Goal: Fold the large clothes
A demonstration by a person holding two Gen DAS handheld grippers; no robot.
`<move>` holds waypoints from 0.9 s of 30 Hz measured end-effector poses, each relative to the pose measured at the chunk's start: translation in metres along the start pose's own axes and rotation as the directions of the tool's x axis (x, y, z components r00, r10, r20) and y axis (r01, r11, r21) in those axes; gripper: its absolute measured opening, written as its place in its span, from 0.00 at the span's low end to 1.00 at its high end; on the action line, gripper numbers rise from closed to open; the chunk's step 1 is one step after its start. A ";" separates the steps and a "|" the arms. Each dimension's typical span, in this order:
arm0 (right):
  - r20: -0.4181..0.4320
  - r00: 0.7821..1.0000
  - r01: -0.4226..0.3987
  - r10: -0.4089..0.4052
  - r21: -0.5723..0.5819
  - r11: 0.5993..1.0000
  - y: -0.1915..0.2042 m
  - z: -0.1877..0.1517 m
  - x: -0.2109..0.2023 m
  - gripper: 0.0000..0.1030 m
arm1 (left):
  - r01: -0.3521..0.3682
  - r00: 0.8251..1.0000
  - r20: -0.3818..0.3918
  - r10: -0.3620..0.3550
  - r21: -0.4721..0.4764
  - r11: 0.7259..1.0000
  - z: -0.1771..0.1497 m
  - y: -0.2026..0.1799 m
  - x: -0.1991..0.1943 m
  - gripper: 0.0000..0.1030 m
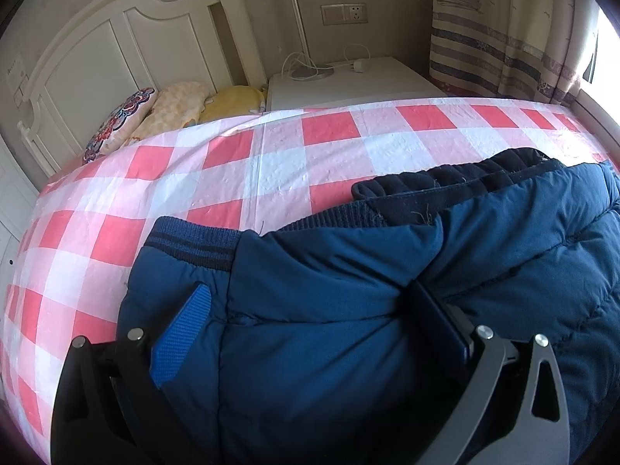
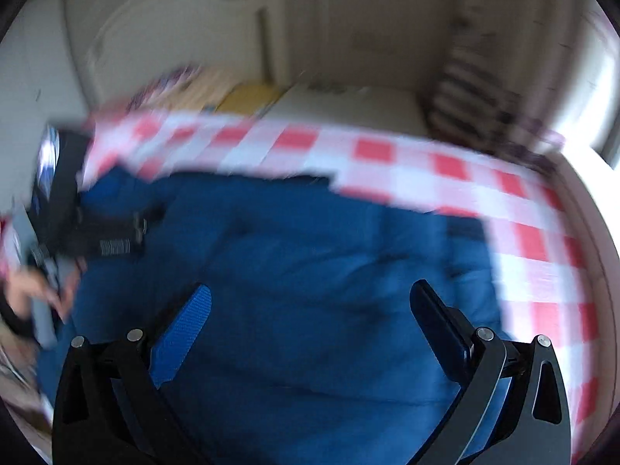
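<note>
Blue padded jacket (image 1: 348, 310) lies on the checked bed (image 1: 193, 193), filling the lower frame; left tongs (image 1: 310, 302) spread wide, pressing its bulk, apparently to flatten; right tongs (image 2: 310, 302) hover wide open, empty.

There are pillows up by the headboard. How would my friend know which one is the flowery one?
Start at the white headboard behind the pink checked bed cover. Three pillows lie in a row beneath it. The flowery pillow is the one farthest from the white nightstand, with red and blue flowers, while the other two are plain pale yellow.
</note>
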State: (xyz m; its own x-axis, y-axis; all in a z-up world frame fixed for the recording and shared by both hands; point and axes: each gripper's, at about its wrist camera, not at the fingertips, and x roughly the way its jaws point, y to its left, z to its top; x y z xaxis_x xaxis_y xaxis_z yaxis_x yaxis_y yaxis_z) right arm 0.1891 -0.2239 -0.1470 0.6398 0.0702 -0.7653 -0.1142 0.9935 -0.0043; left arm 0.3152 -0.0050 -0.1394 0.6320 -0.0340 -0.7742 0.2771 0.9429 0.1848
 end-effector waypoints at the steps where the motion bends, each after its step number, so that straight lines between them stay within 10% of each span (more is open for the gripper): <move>1: -0.041 0.999 0.024 -0.025 -0.016 1.000 0.006 -0.004 0.015 0.96 | 0.002 1.000 -0.001 -0.002 -0.002 1.000 0.000 0.000 0.000 0.98; 11: -0.018 0.991 0.134 -0.132 0.117 0.984 -0.042 -0.020 -0.011 0.95 | 0.007 1.000 0.000 -0.007 -0.008 1.000 0.001 0.001 0.000 0.98; 21: -0.012 1.000 0.010 -0.007 0.235 0.972 -0.075 -0.037 0.001 0.95 | 0.024 1.000 0.006 -0.024 -0.047 0.999 -0.001 0.006 -0.004 0.98; 27: 0.128 0.989 0.054 -0.071 0.132 0.990 -0.039 -0.038 -0.059 0.95 | 0.048 0.984 0.174 -0.033 -0.083 0.995 -0.028 0.007 -0.089 0.98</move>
State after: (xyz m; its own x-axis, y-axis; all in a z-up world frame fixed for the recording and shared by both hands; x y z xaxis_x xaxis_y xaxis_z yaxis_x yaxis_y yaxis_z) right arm 0.1268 -0.2699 -0.1263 0.7380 0.0102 -0.6747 0.0223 0.9990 0.0395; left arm 0.2406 0.0140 -0.0856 0.7389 -0.1226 -0.6626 0.2465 0.9643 0.0964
